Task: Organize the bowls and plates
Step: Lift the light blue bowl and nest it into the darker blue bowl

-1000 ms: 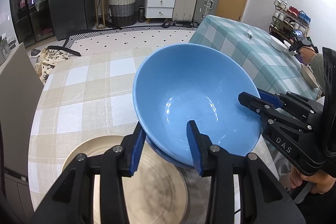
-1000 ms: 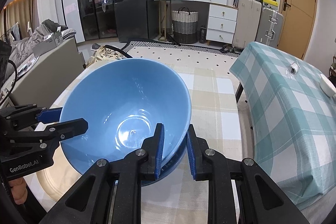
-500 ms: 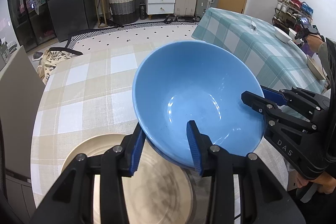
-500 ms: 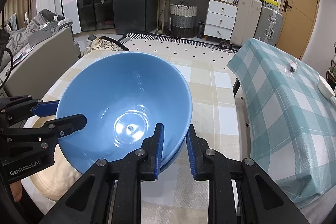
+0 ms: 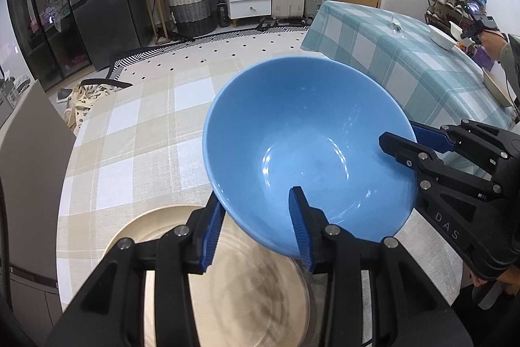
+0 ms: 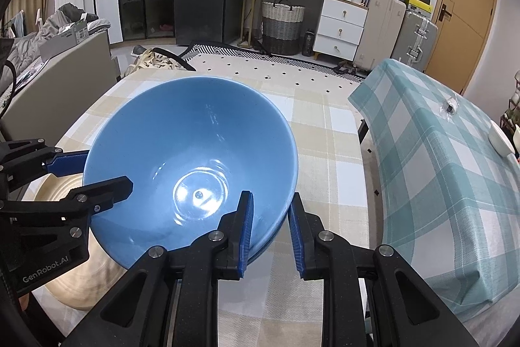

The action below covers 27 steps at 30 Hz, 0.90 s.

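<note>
Both tools hold the blue bowl (image 5: 308,148) by its rim, one finger inside and one outside. The left tool (image 5: 256,228) grips the near-left rim, and the right tool (image 6: 269,228) pinches narrow on the opposite rim. The bowl hangs tilted, partly above the beige plate (image 5: 224,291) on the bench (image 5: 130,132). The plate lies below, toward the left tool, so I think lowering there comes next.

The blue bowl (image 5: 308,148) hid the beige plate's (image 5: 227,298) far side, toward 1 o'clock, and the plate's near edge was cut off at 6 o'clock. Its surface was motion-blurred. In the right wrist view the left gripper (image 6: 87,171) and the bowl covered most of the plate, leaving a crescent at 8 o'clock. Whether a second bowl nested beneath could not be told.
</note>
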Available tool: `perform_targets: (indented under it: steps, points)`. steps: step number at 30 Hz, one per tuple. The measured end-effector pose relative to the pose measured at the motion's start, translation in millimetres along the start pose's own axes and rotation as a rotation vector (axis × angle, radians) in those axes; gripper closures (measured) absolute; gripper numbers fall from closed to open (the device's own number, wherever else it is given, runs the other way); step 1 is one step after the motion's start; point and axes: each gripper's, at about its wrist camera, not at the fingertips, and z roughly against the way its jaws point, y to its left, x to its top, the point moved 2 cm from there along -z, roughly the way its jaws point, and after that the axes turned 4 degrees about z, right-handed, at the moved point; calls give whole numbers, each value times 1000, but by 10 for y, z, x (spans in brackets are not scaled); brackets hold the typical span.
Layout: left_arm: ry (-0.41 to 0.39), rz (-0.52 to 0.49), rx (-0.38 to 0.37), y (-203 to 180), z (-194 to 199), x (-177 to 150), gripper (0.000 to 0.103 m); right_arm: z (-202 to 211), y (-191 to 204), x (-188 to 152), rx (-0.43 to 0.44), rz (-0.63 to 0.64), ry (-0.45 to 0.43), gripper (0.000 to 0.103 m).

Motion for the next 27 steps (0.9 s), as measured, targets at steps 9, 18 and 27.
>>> perform_targets:
  steps: [9,18,27]
  points:
    - [7,-23,20,-3,-21,-14,65,-31,36,-18,-17,17,8,81]
    - [35,-12,7,38,-58,-29,64,-30,65,-29,-39,40,15,80]
    - [67,25,-34,100,-99,-50,61,-64,47,-29,-33,52,22,73]
